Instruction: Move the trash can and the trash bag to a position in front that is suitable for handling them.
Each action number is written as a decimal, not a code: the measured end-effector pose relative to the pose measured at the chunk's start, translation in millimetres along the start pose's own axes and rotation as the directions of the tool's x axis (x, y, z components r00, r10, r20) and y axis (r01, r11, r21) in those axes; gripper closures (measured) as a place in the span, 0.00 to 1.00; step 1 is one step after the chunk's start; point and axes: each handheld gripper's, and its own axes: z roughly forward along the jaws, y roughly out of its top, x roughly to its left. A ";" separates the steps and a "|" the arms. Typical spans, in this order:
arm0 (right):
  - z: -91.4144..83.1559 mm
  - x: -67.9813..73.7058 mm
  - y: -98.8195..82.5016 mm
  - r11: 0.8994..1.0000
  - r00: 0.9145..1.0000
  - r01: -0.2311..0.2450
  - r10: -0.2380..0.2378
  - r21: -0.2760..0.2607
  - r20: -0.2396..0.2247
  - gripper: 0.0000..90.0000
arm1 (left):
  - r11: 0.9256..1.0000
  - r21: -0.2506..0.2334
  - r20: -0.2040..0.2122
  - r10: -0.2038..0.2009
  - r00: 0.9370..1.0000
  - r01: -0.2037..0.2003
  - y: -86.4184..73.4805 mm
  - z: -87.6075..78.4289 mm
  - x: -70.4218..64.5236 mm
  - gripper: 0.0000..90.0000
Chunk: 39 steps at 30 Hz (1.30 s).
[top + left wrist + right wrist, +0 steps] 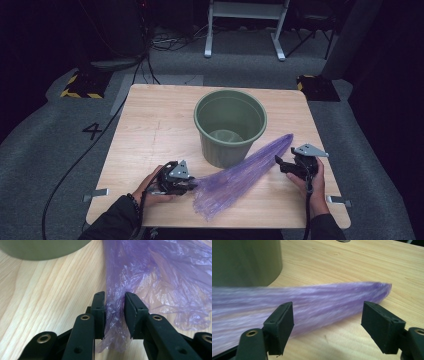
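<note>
A thin purple plastic bag [240, 172] lies drawn out in a long strip across the front of the wooden table [150, 120], from bottom left up toward the right. Its crumpled left end [115, 315] is bunched between the jaws of my left gripper [192, 184], which is shut on it. A green bucket [230, 125] stands upright just behind the bag, apart from both grippers. My right gripper [279, 162] is open near the bag's narrow far end [372, 290]. Its jaws stand wide, and the strip runs just ahead of them, blurred.
The bucket wall is close in the left gripper view [45, 248] and in the right gripper view [244, 262]. Metal brackets [95, 194] stick out at the table's front corners. A cable [75, 165] trails over the floor at the left. Bare wood lies left of the bucket.
</note>
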 end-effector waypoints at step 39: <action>44.9 13.0 0.7 0.993 0.998 -0.051 0.055 0.111 -0.033 0.55 | 0.969 -0.197 -0.068 -0.163 0.984 0.147 -5.8 -63.9 -3.8 0.19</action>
